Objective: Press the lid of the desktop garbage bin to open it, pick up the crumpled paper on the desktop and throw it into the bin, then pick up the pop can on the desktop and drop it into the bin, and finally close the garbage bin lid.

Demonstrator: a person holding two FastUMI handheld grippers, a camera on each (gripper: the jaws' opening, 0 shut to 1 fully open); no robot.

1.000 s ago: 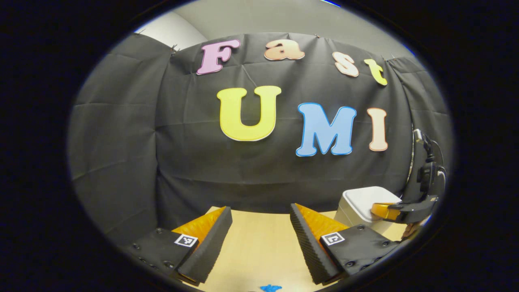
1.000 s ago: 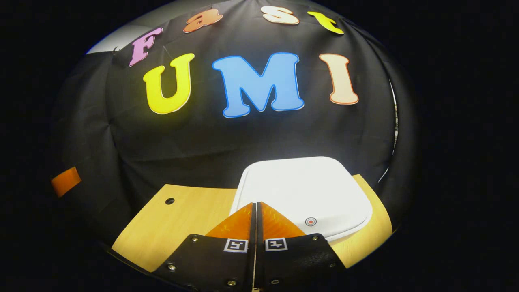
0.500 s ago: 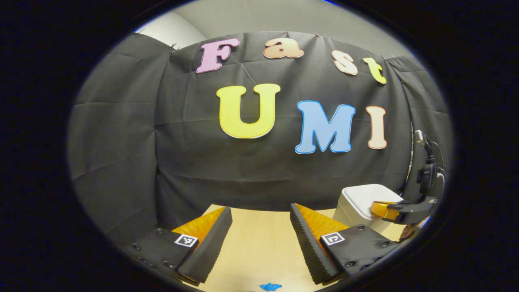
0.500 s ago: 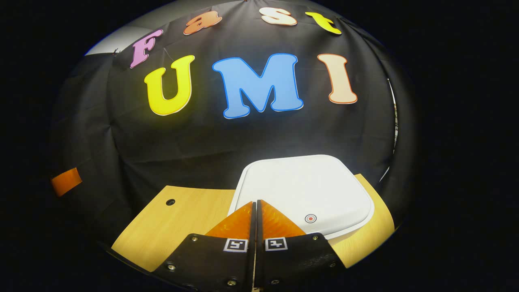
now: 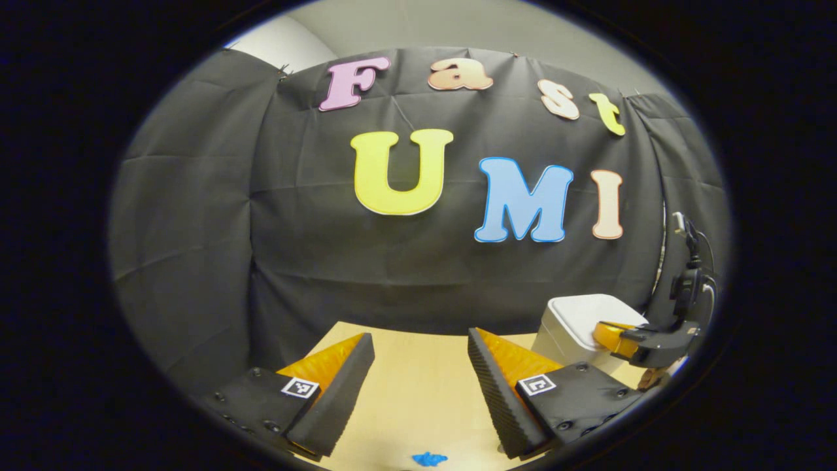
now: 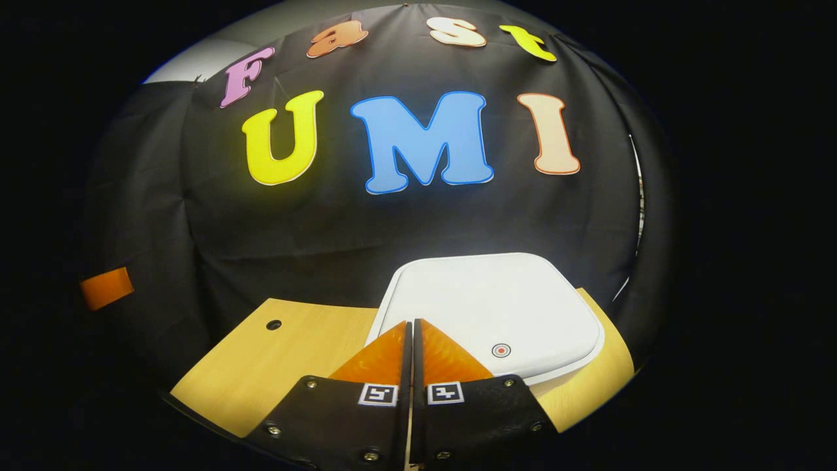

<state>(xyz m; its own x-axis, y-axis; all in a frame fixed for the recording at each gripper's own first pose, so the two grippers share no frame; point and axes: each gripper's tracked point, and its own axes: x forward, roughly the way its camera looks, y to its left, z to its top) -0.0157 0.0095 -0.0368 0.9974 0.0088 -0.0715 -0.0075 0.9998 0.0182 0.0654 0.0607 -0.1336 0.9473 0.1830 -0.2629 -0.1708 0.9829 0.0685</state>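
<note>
Here the right gripper (image 6: 412,322) has its fingers pressed together with nothing between them, its tip poised over the near edge of the bin's white lid (image 6: 487,307). Over the last second it has barely shifted, and the lid lies flat and closed, so the opening press looks not yet done. A small red ring mark (image 6: 501,350) sits near the lid's front edge, to the right of the tip; it is likely the press point. The left gripper (image 5: 418,347) hangs with fingers wide apart and empty above the wooden desktop (image 5: 418,399), the garbage bin (image 5: 575,324) off to its right. Square coded tags (image 6: 380,394) are on the fingers; no readable writing appears on the bin.
</note>
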